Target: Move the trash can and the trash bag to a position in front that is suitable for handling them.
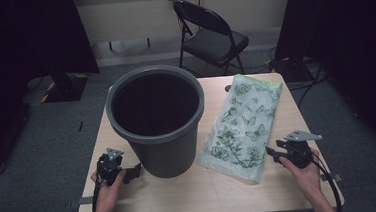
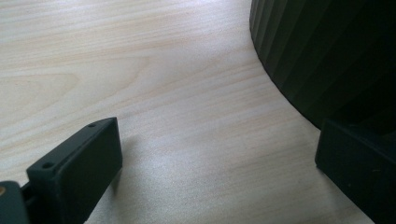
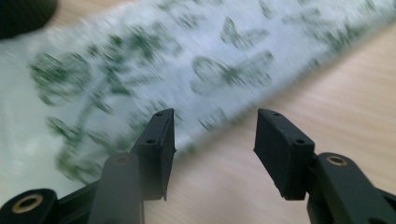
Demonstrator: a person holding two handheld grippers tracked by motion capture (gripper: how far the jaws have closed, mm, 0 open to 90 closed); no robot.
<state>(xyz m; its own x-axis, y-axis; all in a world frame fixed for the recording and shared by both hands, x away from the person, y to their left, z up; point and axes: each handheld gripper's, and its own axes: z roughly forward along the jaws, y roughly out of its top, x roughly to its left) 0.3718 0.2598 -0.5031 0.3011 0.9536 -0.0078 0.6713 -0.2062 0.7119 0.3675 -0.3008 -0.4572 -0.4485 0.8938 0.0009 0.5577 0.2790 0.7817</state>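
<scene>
A dark grey bin (image 1: 156, 119) stands upright on the left half of the wooden table (image 1: 192, 191), its ribbed wall (image 2: 327, 51) close at the right of the left gripper view. A flat white bag printed with green butterflies (image 1: 243, 124) lies to the bin's right. My left gripper (image 1: 130, 172) rests low at the bin's base, open, with bare wood between its jaws. My right gripper (image 1: 274, 152) hovers by the bag's near right edge (image 3: 177, 84), open, its jaws straddling that edge without touching it.
A black folding chair (image 1: 211, 34) stands behind the table on grey carpet. Cables (image 1: 310, 85) trail on the floor at the right. Dark curtains hang on both sides. Bare wood runs along the table's front edge between my hands.
</scene>
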